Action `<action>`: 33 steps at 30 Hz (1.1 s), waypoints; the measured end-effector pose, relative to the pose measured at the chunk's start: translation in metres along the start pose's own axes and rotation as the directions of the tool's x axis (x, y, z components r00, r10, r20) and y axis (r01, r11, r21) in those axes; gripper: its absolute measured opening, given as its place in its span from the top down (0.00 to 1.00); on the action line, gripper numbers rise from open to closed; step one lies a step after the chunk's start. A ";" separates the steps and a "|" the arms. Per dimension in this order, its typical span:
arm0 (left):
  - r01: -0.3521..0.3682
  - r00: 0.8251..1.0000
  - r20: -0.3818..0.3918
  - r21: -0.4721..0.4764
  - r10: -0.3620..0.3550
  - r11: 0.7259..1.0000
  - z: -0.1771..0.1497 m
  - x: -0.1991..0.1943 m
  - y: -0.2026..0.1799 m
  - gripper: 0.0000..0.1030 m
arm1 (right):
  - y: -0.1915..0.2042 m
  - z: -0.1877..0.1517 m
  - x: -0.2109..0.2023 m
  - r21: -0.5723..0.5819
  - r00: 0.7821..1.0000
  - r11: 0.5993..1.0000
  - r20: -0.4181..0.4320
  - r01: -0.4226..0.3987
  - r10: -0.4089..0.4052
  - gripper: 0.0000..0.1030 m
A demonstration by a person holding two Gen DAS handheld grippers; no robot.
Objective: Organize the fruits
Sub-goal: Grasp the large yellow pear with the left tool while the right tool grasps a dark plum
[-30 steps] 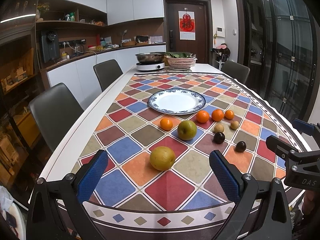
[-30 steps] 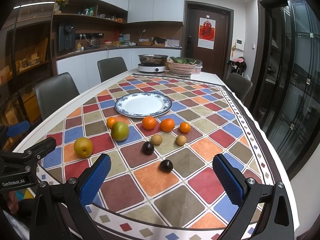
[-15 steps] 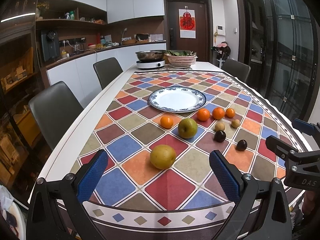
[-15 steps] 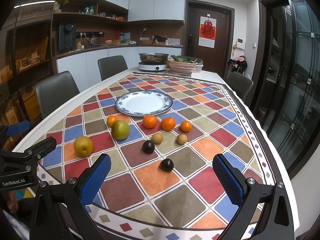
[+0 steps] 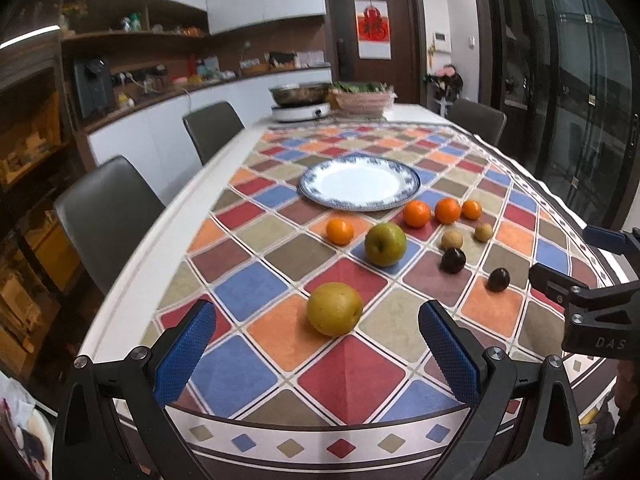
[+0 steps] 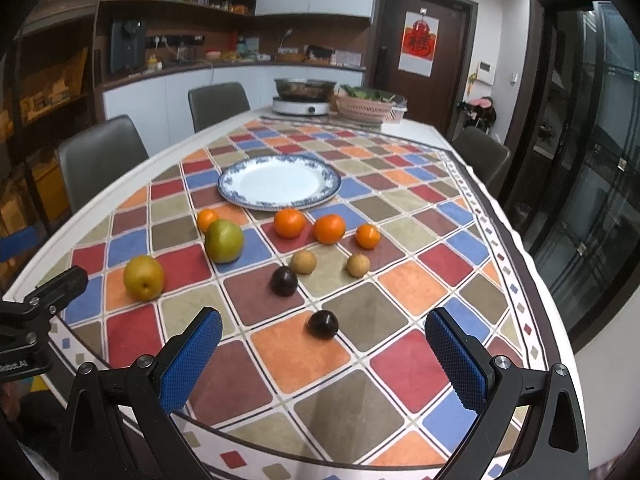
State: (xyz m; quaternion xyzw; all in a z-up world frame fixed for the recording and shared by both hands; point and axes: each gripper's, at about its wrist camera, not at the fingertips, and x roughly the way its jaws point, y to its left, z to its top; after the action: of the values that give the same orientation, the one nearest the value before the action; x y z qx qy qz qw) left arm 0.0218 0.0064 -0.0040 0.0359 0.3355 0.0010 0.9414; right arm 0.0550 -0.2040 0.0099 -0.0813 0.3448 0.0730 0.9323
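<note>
Kitchen-dining room; long table under a checkered cloth [image 5: 256, 288], chairs along its edge. Blue-rimmed plate [image 5: 412, 178] sits mid-table, bare. Fruit lies on the cloth in front of the plate, none touching it: four oranges in a loose row [image 6: 289, 223], a green apple [image 5: 385, 244], two small tan fruits [image 6: 303, 261], two dark plums [image 6: 323, 324], and a yellow pear [image 5: 334, 314] nearest the left gripper [image 5: 316, 356]. Left gripper spread wide, grasping nothing. Right gripper [image 6: 322, 360] likewise spread, empty, just short of the nearer plum.
</note>
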 end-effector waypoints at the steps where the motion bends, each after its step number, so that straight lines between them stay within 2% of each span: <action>1: 0.006 1.000 -0.012 -0.003 -0.006 1.000 0.001 0.005 0.001 0.00 | 0.000 0.001 0.005 -0.003 1.000 1.000 -0.018 0.000 0.000 0.01; 10: 0.072 0.991 -0.116 -0.004 -0.072 0.997 0.005 0.044 0.005 0.04 | 0.002 0.007 0.050 -0.008 0.990 1.000 -0.139 -0.008 0.007 0.02; 12: 0.085 0.987 -0.135 -0.011 -0.085 0.996 0.005 0.052 0.005 0.05 | 0.000 0.007 0.060 0.008 0.986 1.000 -0.167 -0.009 0.010 0.05; 17: 0.121 0.973 -0.198 -0.012 -0.121 0.993 0.006 0.072 0.002 0.14 | -0.008 0.006 0.087 0.073 0.969 0.997 -0.246 -0.011 0.029 0.16; 21: 0.144 0.961 -0.239 -0.008 -0.142 0.990 0.010 0.084 0.001 0.15 | -0.012 0.005 0.100 0.097 0.957 0.995 -0.286 -0.011 0.038 0.22; 27: 0.138 0.952 -0.281 0.029 -0.124 0.990 0.013 0.099 0.000 0.19 | -0.010 0.005 0.113 0.102 0.941 0.995 -0.336 -0.010 0.044 0.31; 33: 0.154 0.933 -0.331 0.004 -0.144 0.988 0.007 0.114 0.003 0.31 | -0.010 0.002 0.122 0.097 0.927 0.995 -0.372 -0.001 0.038 0.40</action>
State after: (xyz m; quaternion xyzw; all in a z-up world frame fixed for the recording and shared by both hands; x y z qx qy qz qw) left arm 0.1152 0.0119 -0.0703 0.0239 0.4898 -0.0692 0.8687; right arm 0.1497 -0.2032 -0.0672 -0.0459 0.5199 0.0490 0.8516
